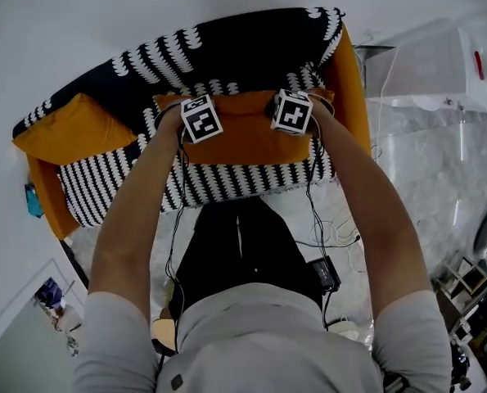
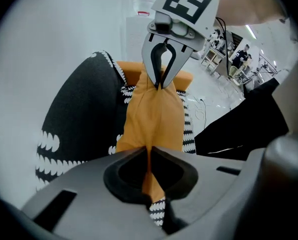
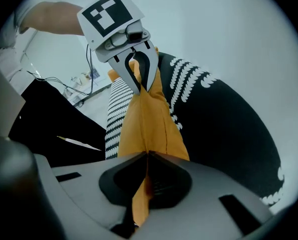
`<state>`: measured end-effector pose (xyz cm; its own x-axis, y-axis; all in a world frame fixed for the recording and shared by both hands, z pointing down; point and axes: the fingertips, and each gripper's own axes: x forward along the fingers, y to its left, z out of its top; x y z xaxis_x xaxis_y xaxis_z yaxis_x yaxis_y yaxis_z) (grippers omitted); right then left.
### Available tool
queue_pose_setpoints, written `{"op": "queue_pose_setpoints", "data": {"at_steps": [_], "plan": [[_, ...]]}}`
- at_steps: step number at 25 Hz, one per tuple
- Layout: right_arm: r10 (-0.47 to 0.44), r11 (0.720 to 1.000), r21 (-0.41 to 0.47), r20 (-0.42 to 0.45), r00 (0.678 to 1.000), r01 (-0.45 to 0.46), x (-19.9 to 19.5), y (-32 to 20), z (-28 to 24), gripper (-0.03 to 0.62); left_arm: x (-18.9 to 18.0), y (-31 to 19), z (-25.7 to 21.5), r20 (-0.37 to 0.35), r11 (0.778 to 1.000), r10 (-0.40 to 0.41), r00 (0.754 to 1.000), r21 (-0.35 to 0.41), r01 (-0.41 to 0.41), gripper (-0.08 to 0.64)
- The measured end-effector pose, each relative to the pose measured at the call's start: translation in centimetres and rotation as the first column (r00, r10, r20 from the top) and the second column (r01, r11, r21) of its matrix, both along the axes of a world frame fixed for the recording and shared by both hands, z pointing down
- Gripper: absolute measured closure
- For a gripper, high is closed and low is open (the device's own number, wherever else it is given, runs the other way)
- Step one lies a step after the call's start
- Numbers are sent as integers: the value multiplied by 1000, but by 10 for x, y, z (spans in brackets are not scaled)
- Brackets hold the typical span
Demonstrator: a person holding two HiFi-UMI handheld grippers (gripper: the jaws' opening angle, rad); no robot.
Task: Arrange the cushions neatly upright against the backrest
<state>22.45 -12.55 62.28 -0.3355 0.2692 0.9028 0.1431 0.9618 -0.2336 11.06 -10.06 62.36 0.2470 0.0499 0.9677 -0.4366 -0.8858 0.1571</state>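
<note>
White floor (image 1: 439, 178), black & white sofa (image 1: 227, 56). Left gripper (image 2: 150, 148) & right gripper (image 3: 146, 151) both pinch the orange cushion (image 1: 251, 137) edge tight between closed jaws. Cushion hangs below the jaws, in front of sofa back.

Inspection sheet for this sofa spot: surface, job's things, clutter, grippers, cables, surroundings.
Surface: sofa, black-and-white cover, orange sides.
Job's things: cushion held by its top edge before the backrest; second cushion at the sofa's left end.
Clutter: nothing seen.
Grippers: left gripper and right gripper, jaws shut on the cushion.
Cables: wires and a black box by the person's legs.
Surroundings: white unit at right, marble floor.
</note>
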Motion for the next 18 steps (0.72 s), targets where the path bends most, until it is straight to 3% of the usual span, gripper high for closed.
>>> {"op": "queue_pose_setpoints", "data": {"at_steps": [9,18], "plan": [[-96,995,43,23,995,95,-55,-16,-26,565,-56,-9,-25,23,994,-104,994,41,103,540],[-137,989,69,32,990,135,-101,-38,-45,565,-101,-29,-43,34,988,-140,990,68,137,541]]}}
